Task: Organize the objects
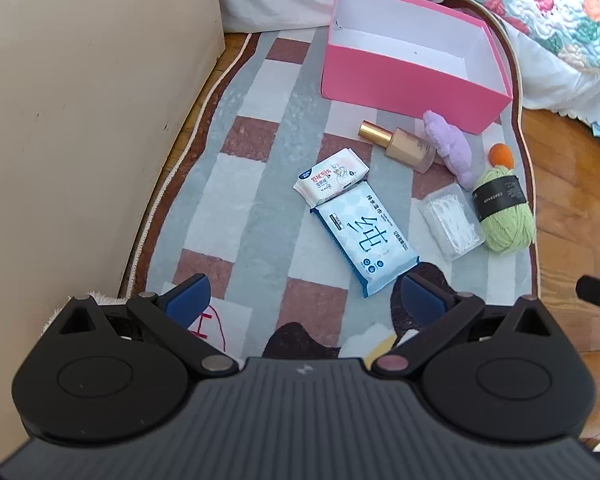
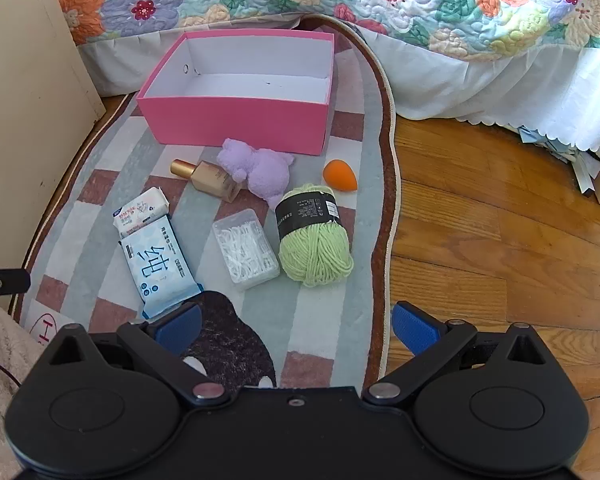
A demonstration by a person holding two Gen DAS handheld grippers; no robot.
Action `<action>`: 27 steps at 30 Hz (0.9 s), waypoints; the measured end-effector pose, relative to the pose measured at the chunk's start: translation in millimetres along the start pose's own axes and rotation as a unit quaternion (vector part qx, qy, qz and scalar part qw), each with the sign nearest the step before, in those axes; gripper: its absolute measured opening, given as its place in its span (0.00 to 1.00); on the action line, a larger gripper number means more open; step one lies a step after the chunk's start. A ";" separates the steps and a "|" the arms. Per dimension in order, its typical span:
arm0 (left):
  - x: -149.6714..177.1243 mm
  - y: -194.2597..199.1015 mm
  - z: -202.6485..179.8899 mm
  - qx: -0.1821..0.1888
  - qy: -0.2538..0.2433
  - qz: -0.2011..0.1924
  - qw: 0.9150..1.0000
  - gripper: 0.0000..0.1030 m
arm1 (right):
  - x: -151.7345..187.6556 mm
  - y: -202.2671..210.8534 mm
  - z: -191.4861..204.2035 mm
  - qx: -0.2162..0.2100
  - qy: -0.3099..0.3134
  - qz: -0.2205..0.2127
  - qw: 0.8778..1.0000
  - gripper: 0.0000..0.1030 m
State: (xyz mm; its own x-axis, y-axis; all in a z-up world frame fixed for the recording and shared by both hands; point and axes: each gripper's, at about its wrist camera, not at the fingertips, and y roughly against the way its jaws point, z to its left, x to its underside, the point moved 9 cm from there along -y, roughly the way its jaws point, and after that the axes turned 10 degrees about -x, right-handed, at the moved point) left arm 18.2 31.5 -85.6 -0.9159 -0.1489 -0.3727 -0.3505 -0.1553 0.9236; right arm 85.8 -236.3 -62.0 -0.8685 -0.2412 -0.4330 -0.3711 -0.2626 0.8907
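On the wood floor (image 2: 480, 220) lies a checked rug (image 2: 332, 312), and on it sit a pink box (image 2: 236, 124), yarn (image 2: 314, 252), wipes (image 2: 158, 268), a bottle (image 2: 210, 180) and a purple toy (image 2: 260, 172).

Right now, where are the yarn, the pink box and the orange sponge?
yarn (image 2: 315, 254), right wrist view, green strands
pink box (image 2: 236, 125), right wrist view, front wall
orange sponge (image 2: 339, 175), right wrist view, middle

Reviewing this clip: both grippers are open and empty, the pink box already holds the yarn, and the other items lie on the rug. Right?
Not quite. The pink box is empty; the yarn lies on the rug with the other items, as the right wrist view shows. The rest stands.
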 end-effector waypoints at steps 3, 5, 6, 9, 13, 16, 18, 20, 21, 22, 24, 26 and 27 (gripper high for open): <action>1.1 0.2 -2.2 0.002 -0.003 0.003 1.000 1.00 | -1.1 -0.9 0.2 -0.003 -0.002 -0.001 1.000 1.00; 1.0 0.7 -3.6 0.001 -0.006 0.003 1.000 1.00 | -1.0 -1.4 0.6 -0.004 -0.001 -0.002 1.000 1.00; 1.0 1.4 -4.6 0.000 -0.007 0.002 1.000 1.00 | -1.1 -1.8 0.3 -0.004 -0.001 -0.002 1.000 1.00; 0.3 4.3 -8.7 -0.003 -0.016 -0.003 1.000 1.00 | -1.1 -2.4 0.3 -0.005 -0.002 0.000 1.000 1.00; -0.5 8.1 -14.5 -0.001 -0.024 -0.010 1.000 1.00 | -0.3 -3.4 -2.0 -0.006 -0.003 0.001 1.000 1.00; -1.6 9.5 -17.0 -0.001 -0.015 -0.010 1.000 1.00 | 0.7 -3.6 -3.7 -0.006 -0.004 0.001 1.000 1.00; -1.8 10.3 -20.0 0.003 -0.015 -0.009 1.000 1.00 | 0.7 -3.7 -4.1 -0.006 -0.004 0.000 1.000 1.00; -1.2 10.7 -23.7 0.011 -0.012 -0.007 1.000 1.00 | 0.8 -4.1 -4.0 -0.006 -0.004 0.001 1.000 1.00; -1.5 11.0 -24.8 0.014 -0.009 -0.007 1.000 1.00 | 1.4 -4.9 -5.2 -0.006 -0.004 0.002 1.000 1.00; -1.4 11.7 -25.5 0.017 -0.005 -0.006 1.000 1.00 | 2.4 -5.9 -6.4 -0.006 -0.005 0.004 1.000 1.00; -1.2 12.4 -26.9 0.020 -0.004 -0.007 1.000 1.00 | 4.2 -7.6 -7.6 -0.007 -0.005 0.007 1.000 1.00; -0.8 11.2 -26.7 0.011 -0.007 -0.006 1.000 1.00 | 5.1 -8.6 -7.9 -0.009 -0.004 0.009 1.000 1.00; -0.8 10.6 -26.1 0.006 -0.009 -0.008 1.000 1.00 | 5.4 -9.4 -7.4 -0.008 -0.004 0.009 1.000 1.00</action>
State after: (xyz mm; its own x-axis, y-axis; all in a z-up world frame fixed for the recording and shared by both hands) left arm 20.3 4.5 -77.8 -0.9138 -0.1286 -0.3852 -0.3669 -0.1451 0.9189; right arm 87.0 -242.1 -73.7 -0.8779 -0.2383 -0.4153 -0.3495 -0.2740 0.8960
